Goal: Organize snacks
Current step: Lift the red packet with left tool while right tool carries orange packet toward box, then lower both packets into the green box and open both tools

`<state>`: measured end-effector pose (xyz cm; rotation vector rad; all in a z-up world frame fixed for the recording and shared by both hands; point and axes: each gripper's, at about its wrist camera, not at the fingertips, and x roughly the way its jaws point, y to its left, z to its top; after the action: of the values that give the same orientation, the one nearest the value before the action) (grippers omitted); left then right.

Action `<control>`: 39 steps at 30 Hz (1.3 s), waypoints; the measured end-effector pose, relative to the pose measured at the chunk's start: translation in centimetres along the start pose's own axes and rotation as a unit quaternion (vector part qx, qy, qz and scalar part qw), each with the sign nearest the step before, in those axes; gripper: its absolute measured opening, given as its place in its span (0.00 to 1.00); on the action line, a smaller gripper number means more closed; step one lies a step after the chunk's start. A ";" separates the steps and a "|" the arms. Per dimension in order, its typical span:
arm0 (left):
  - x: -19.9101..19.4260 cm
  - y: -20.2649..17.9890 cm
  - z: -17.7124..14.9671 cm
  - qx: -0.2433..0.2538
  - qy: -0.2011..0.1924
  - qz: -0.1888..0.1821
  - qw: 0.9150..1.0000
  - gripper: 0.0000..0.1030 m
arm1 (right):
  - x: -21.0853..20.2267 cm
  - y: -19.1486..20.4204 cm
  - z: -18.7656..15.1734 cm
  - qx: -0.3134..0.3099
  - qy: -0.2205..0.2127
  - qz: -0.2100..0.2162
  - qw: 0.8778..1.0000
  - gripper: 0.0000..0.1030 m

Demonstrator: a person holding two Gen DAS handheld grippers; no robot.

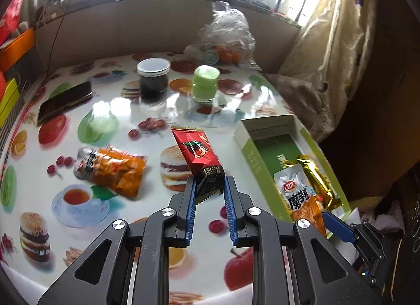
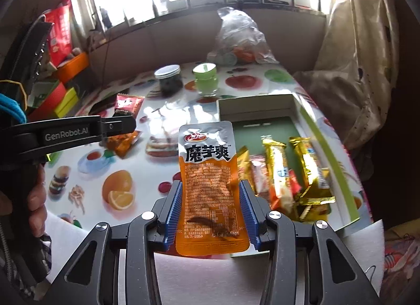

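We hold a red packet [image 1: 200,159] by its bottom edge in the left tongs [image 1: 209,186], above the surface [image 1: 110,110]. The right tongs [image 2: 210,194] clamp an orange pouch [image 2: 208,181] beside the box [image 2: 315,126]. Either thin grip could slip and drop a snack outside it.

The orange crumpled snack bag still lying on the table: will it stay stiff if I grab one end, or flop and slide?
The orange snack bag looks crinkled and soft, so it would probably sag from an end grip. Its shiny film on the glossy table suggests it may slide if nudged. It lies flat, so rolling seems unlikely.
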<state>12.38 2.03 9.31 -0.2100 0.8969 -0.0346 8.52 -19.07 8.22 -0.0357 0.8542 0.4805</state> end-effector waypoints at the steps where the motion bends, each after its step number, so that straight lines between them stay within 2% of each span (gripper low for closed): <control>1: 0.0 -0.3 0.1 0.003 0.000 0.000 1.000 0.21 | -0.1 -0.3 0.1 0.003 -0.001 -0.002 1.000 0.41; 14: 1.6 -4.2 1.2 0.037 0.007 -0.026 0.999 0.21 | -0.6 -3.8 0.3 0.030 -0.005 -0.036 0.999 0.41; 30: 7.1 -8.7 0.3 0.064 0.059 -0.050 0.995 0.21 | 1.4 -7.8 0.0 0.036 0.022 -0.104 0.994 0.43; 39: 8.7 -9.9 0.1 0.076 0.071 -0.053 0.993 0.21 | 2.5 -9.0 0.5 0.037 0.021 -0.108 0.993 0.44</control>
<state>18.47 -8.71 4.56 -0.1138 1.0200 -0.2178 14.05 -25.97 5.27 -0.0688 0.8968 0.2445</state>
